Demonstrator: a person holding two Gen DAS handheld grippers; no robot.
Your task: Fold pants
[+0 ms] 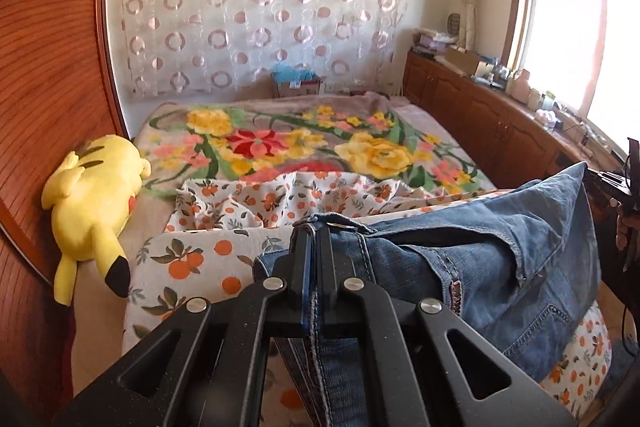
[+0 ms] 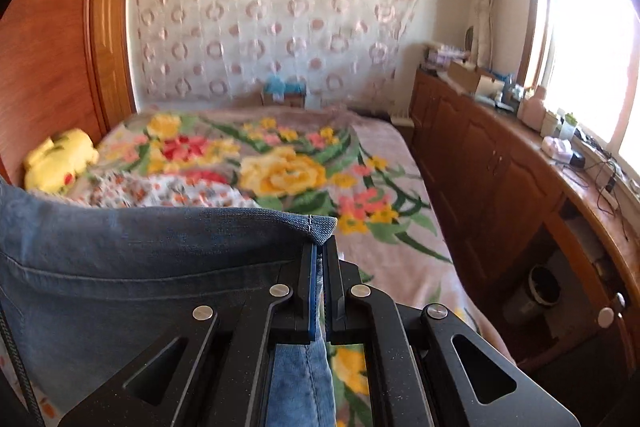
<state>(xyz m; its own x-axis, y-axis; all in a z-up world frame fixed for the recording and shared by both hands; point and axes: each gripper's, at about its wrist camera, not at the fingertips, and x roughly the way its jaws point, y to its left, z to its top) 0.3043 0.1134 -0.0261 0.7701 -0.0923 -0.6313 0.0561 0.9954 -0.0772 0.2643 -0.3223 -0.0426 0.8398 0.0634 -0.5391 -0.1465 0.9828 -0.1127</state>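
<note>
Jeans (image 1: 480,247) hang over the bed (image 1: 280,143); we note left gripper (image 1: 315,227) and right gripper (image 2: 320,247) fingers clenched on denim edges.

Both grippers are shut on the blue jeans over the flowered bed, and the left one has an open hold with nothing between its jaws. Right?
Not quite. The left gripper is also shut on the jeans: the left wrist view shows denim pinched between its jaws. The right gripper grips them too, over the flowered bed.

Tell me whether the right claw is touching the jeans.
Touching. The right wrist view shows the right claw shut on the jeans, a denim edge pinched between its pads.
</note>
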